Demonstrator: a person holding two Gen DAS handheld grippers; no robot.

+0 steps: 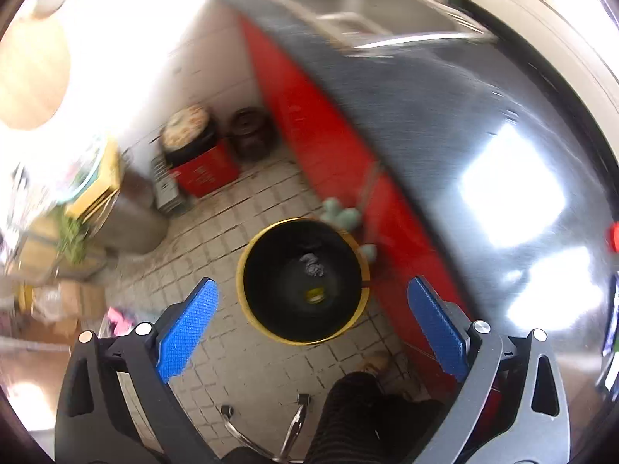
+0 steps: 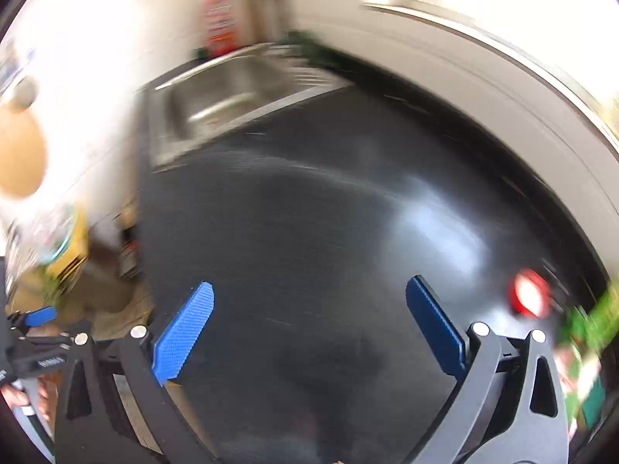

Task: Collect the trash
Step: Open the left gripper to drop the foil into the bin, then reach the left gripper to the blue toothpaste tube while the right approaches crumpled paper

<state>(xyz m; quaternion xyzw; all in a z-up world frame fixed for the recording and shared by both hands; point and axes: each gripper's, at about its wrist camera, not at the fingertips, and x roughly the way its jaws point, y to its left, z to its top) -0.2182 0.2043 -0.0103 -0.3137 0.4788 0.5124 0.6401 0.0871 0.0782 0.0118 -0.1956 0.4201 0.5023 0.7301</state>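
A round trash bin [image 1: 247, 297] with a yellow rim and black inside stands on the tiled floor beside the red cabinet front. In it lie a crumpled grey paper [image 1: 312, 265] and a small yellow-green item [image 1: 314, 294]. My left gripper [image 1: 311, 290] is open and empty, held above the bin's mouth. My right gripper [image 2: 309, 294] is open and empty above the dark countertop [image 2: 309, 208]. A blurred red and white round item [image 2: 528, 297] and a green packet [image 2: 592, 321] lie on the counter to its right.
A steel sink [image 1: 348, 4] is set in the counter's far end; it also shows in the right wrist view [image 2: 232, 89]. A red box [image 1: 205, 170], dark pots [image 1: 249, 131] and cardboard boxes [image 1: 69, 301] stand on the floor. A chair base [image 1: 294, 425] and the person's leg [image 1: 348, 417] are below.
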